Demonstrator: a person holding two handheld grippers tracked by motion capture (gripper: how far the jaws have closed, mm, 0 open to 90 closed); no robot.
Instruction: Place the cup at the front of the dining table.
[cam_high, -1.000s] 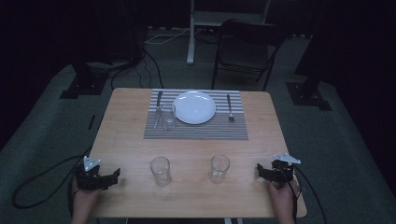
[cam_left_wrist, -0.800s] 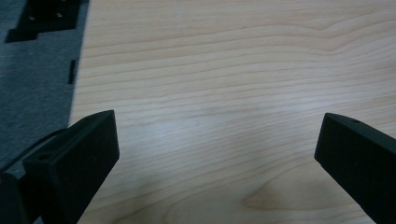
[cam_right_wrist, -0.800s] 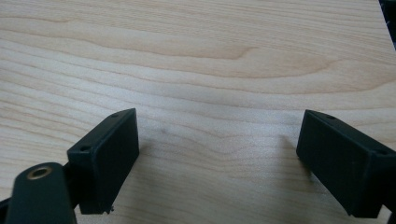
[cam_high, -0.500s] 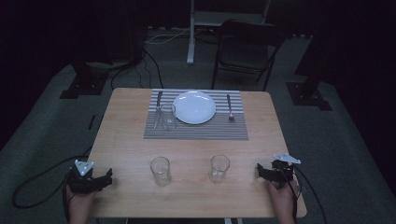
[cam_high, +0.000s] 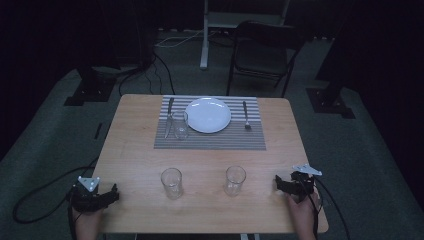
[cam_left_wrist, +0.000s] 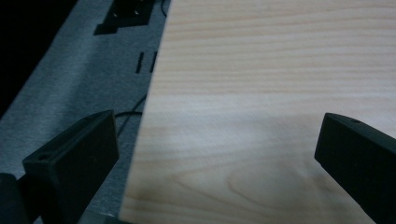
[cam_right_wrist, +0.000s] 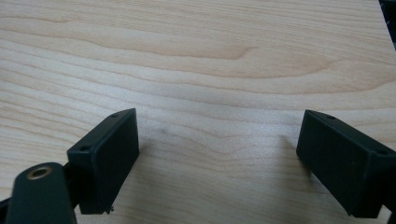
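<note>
Left tongs (cam_high: 111, 194) gaped empty at worktop (cam_high: 135, 150) edge, right tongs (cam_high: 278, 184) spread wide, near right glass (cam_high: 235, 180), left glass (cam_high: 171, 183) between.

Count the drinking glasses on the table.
3: one glass front left, one glass front right, one glass on the striped placemat left of the plate.

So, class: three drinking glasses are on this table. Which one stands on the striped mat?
The far glass, beside the white plate on the striped mat. The other two glasses stand on bare wood at the near edge.
</note>
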